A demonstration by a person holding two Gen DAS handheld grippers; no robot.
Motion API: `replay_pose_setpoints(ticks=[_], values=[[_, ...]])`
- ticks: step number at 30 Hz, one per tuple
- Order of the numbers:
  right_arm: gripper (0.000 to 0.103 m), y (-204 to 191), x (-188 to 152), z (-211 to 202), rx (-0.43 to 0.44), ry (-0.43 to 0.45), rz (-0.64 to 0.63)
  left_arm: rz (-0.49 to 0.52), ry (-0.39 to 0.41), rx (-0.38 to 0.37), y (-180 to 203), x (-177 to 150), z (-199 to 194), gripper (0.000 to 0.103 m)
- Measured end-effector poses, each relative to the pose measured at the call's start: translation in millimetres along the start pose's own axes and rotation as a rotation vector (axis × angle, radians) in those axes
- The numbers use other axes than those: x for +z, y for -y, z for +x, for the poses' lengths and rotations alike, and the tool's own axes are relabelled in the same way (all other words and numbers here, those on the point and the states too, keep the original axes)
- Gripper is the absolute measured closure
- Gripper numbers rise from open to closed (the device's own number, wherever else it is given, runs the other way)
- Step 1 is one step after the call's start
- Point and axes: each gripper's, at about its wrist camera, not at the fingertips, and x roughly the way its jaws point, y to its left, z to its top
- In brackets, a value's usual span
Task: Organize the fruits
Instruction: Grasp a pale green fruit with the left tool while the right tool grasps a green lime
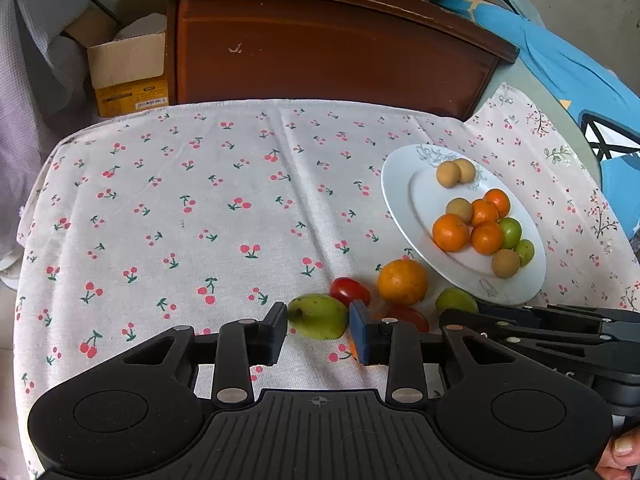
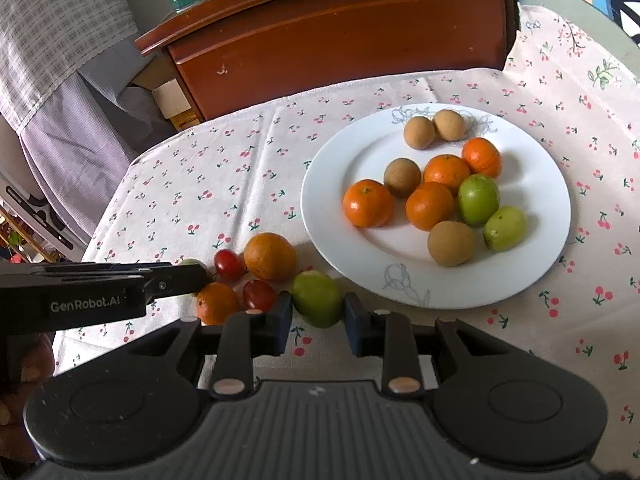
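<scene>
Left hand-held gripper [image 1: 318, 334]: half open around your pear-shaped green fruit [image 1: 318, 316], not clamped.
Right hand-held gripper [image 2: 318, 320]: pads touching round green fruit [image 2: 317, 298].
Risk: squeeze off-centre and it rolls into the red cherry tomatoes [image 2: 260, 294].

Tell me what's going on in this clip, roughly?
A person with a claw in each hand is moving loose fruit onto a white plate that already holds small oranges, brown fruits and two green ones. The right claw has its fingers on either side of a green fruit on the cherry-print cloth; contact is unclear. The left claw is open around another green fruit. A large orange and two red tomatoes wait nearby.
</scene>
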Motion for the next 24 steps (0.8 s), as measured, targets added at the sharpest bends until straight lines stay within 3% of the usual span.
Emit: replay_pose_setpoints(ticks=[7,17,22,24], values=[[0.075,0.0,4.8,-5.3,0.02,0.021,0.014,-0.005,0.016,0.017,1.5,2.6,-4.2,0.076],[0.075,2.6,7.3,-7.5,0.024,0.027,0.03,-0.03,0.016,0.03,-3.9,5.7,-5.0,0.073],[0.075,1.8,6.6,-7.1,0.028,0.024,0.028,-0.022,-0.009,-0.022,-0.2,1.0,0.6,0.047],[0.075,1.5,6.0,-6.7,0.028,0.021,0.026,-0.003,0.005,-0.017,3.2,-0.6,0.7,0.047]])
